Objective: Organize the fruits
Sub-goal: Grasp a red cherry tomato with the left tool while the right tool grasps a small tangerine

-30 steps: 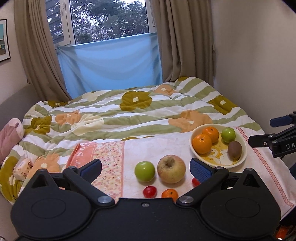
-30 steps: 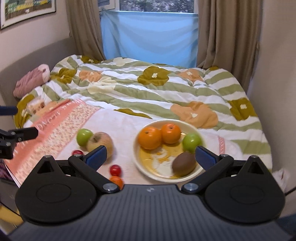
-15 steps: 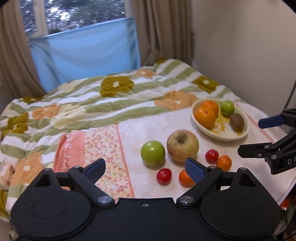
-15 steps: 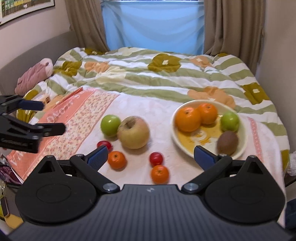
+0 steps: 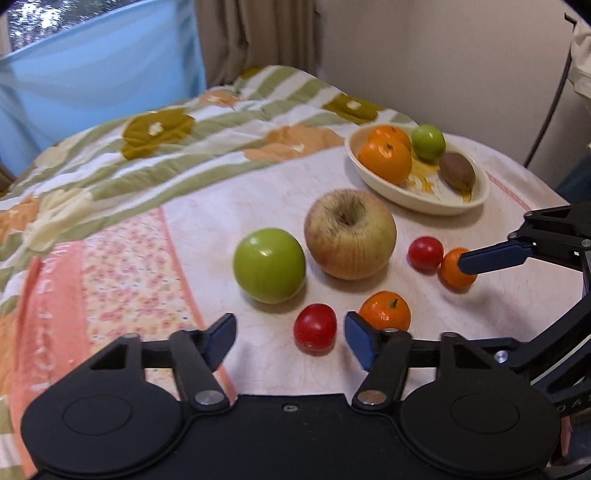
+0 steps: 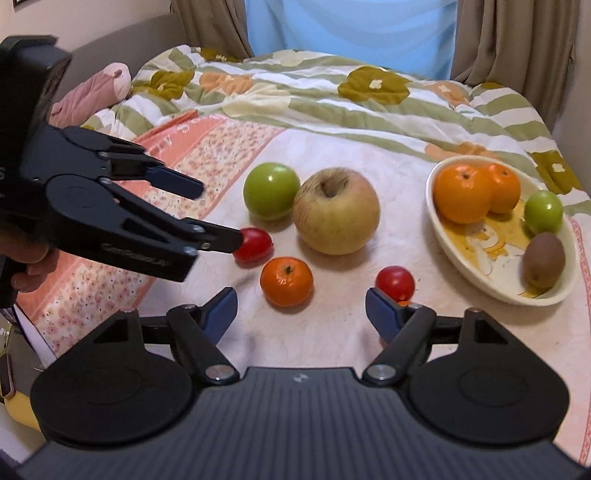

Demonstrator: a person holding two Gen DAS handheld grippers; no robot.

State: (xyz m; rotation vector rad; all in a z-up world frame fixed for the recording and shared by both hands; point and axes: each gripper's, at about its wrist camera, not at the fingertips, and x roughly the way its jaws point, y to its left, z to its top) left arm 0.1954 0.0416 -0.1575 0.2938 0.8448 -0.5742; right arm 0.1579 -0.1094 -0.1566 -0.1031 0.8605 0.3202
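— Where are our grippers?
— Our left gripper (image 5: 290,334) hangs wide open, holding nothing, just before a tomato (image 5: 315,326) at lower centre. Our right gripper (image 6: 301,308) gapes too, empty, near a mandarin (image 6: 286,281).
— And the bowl (image 6: 480,275)?
— Right of frame, holding oranges (image 6: 463,194), a green fruit and a kiwi (image 6: 544,254).

Small orange (image 6: 404,303) almost wholly hidden behind the right gripper's finger (image 6: 384,314), pink plush (image 6: 92,96) partly hidden behind the left gripper (image 6: 218,214), window (image 5: 55,22) blurred.
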